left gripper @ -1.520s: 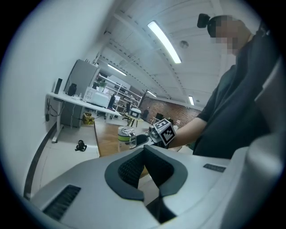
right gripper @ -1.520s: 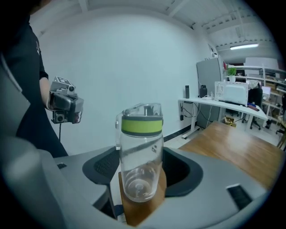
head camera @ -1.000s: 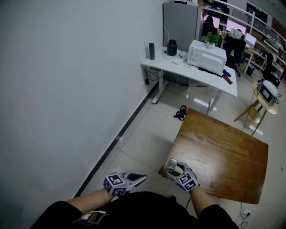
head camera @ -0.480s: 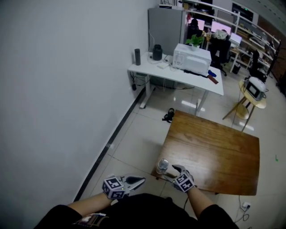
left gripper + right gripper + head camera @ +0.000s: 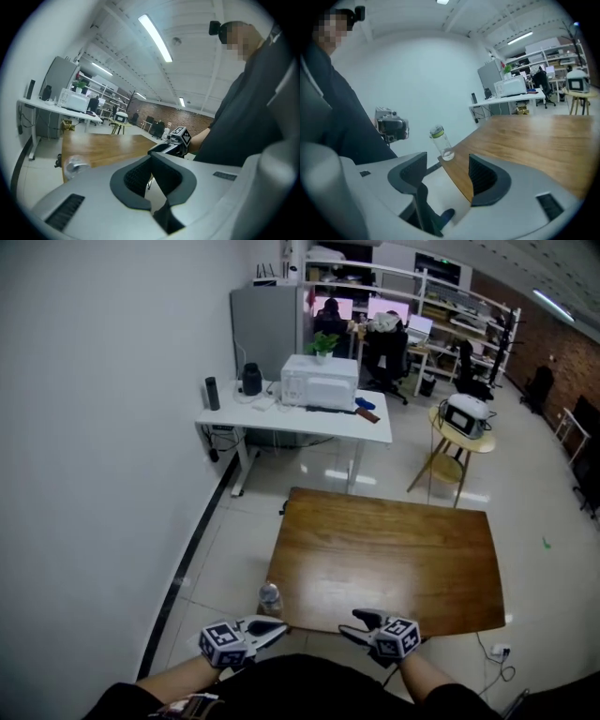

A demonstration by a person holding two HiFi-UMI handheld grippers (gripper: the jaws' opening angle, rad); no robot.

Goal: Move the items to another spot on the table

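A clear plastic bottle (image 5: 270, 598) with a green-ringed cap stands upright on the near-left corner of the brown wooden table (image 5: 394, 559). In the right gripper view the bottle (image 5: 441, 142) stands ahead and free, at the table's corner. My right gripper (image 5: 354, 625) hovers at the near table edge, right of the bottle and apart from it. It is open (image 5: 446, 164) with nothing between its fingers. My left gripper (image 5: 275, 625) floats just below the bottle, off the table, and is shut (image 5: 151, 157) on nothing. The left gripper view shows the bottle (image 5: 75, 165) low at left.
A white desk (image 5: 291, 413) with a white appliance (image 5: 320, 382), a black kettle (image 5: 251, 379) and a dark flask stands beyond the table. A round stool (image 5: 461, 423) carrying a device is at back right. A white wall (image 5: 94, 427) runs along the left; a cable (image 5: 497, 652) lies on the floor.
My right gripper has let go of the bottle and drawn back to the right along the near edge. The bottle stays on the table's corner. The head view has swung right.
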